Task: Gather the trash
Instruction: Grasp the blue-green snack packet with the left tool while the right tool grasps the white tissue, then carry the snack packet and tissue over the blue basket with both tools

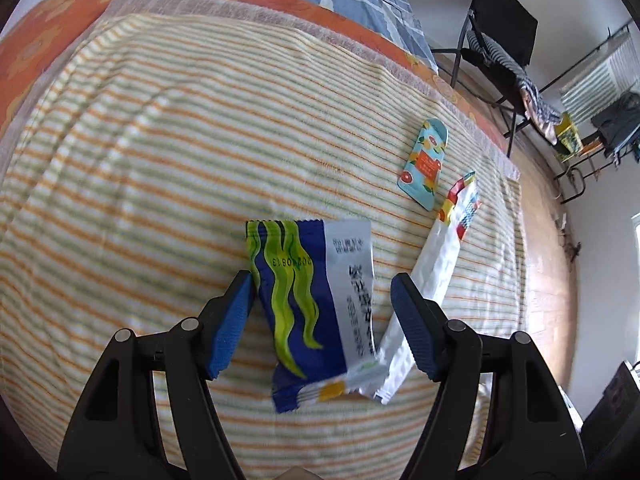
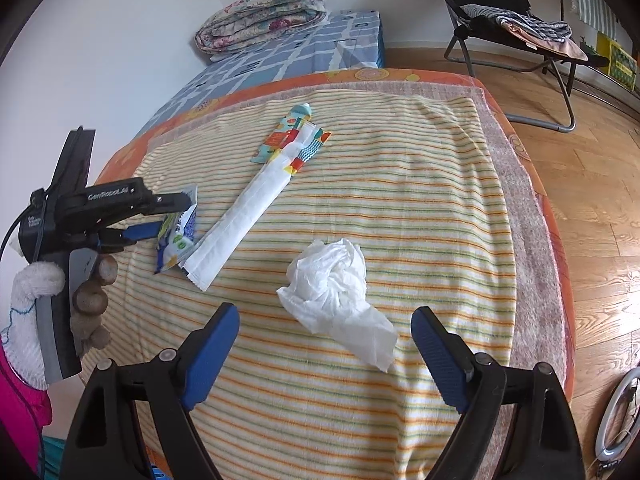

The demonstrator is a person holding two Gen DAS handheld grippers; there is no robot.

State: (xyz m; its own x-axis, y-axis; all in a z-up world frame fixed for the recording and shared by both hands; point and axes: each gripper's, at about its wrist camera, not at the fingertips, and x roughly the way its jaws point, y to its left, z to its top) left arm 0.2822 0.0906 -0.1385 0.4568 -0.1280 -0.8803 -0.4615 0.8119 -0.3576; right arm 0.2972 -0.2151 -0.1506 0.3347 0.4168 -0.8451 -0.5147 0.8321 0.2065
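Trash scattered over a striped towel [image 2: 400,208] spread on an orange-covered surface [image 2: 556,248]. Blue wrapper with green waves [image 1: 308,304] lying flat between the fingers of the left gripper [image 1: 320,308], jaws spread wide, left pad just touching the wrapper's edge, right pad beside the long white wrapper [image 1: 424,280]. Nothing clamped yet. Long white wrapper angled across the blue one's lower corner, overlapping it, colourful printed end pointing away toward the far edge. Small teal sachet with fruit print [image 1: 425,160] just beyond that end, close beside it.

From the right wrist view: crumpled white tissue [image 2: 332,284] sitting ahead of the right gripper [image 2: 324,340], roughly centred between the blue pads, tail of the tissue trailing toward the right finger. Jaws wide apart, gripping nothing. Left gripper [image 2: 160,216] seen from the side at the towel's left edge, held by a gloved hand [image 2: 86,300], tips at the blue wrapper [image 2: 178,236]. Long white wrapper [image 2: 244,216] stretching diagonally from there up to the teal sachet [image 2: 288,132] near the far side.

Beyond the surface, a blue patterned bed [image 2: 288,60] with a folded quilt [image 2: 260,16], and a black folding chair [image 2: 508,8] on the wooden floor [image 2: 600,200].
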